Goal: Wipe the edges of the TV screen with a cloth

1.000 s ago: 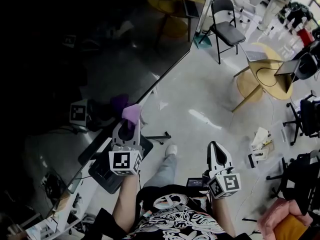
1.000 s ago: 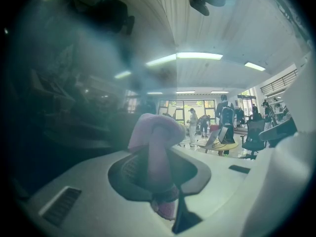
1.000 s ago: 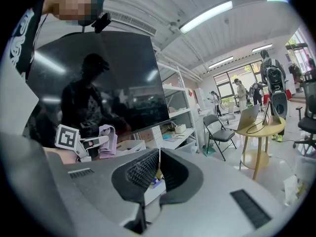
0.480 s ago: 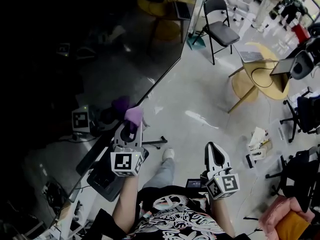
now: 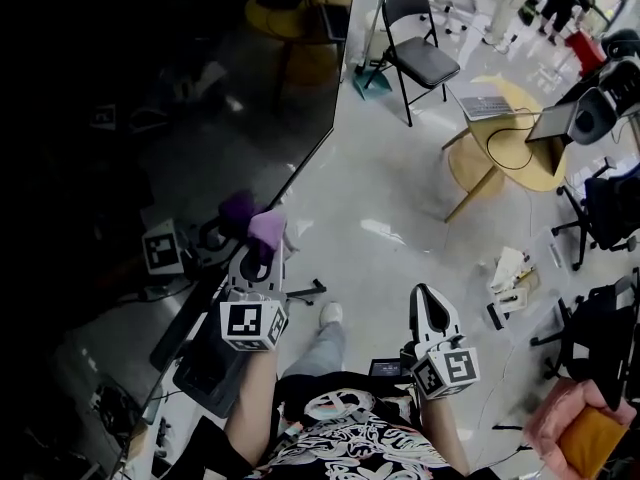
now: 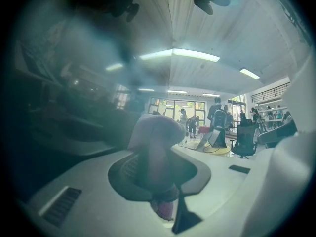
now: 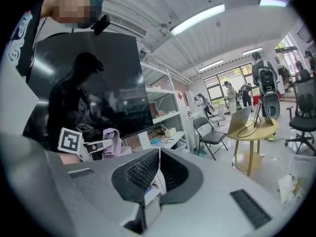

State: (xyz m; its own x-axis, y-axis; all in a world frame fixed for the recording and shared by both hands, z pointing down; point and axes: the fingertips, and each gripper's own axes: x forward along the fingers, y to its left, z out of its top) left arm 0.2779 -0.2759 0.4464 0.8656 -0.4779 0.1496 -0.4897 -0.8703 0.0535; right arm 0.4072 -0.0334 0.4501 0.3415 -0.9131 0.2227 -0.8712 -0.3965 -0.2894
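The TV screen [image 5: 200,118] is a large dark glossy panel that fills the left of the head view. Its edge [image 5: 305,163] runs diagonally down toward me. My left gripper [image 5: 262,250] is shut on a purple cloth [image 5: 266,230], which it holds against that edge. In the left gripper view the cloth [image 6: 155,132] bulges out between the jaws. My right gripper [image 5: 430,298] hangs shut and empty near my body, away from the screen. The right gripper view shows the screen [image 7: 98,83], with the cloth [image 7: 112,142] at its lower edge.
The TV's dark stand base [image 5: 215,368] lies on the floor below my left arm. My shoe [image 5: 328,316] is beside it. A black folding chair [image 5: 420,53] and a round yellow table [image 5: 505,148] with a laptop stand to the right. Shelves [image 7: 163,122] sit behind the TV.
The head view has shifted a little. The left gripper keeps the cloth on the screen's edge, slightly further along it. The right gripper has not moved.
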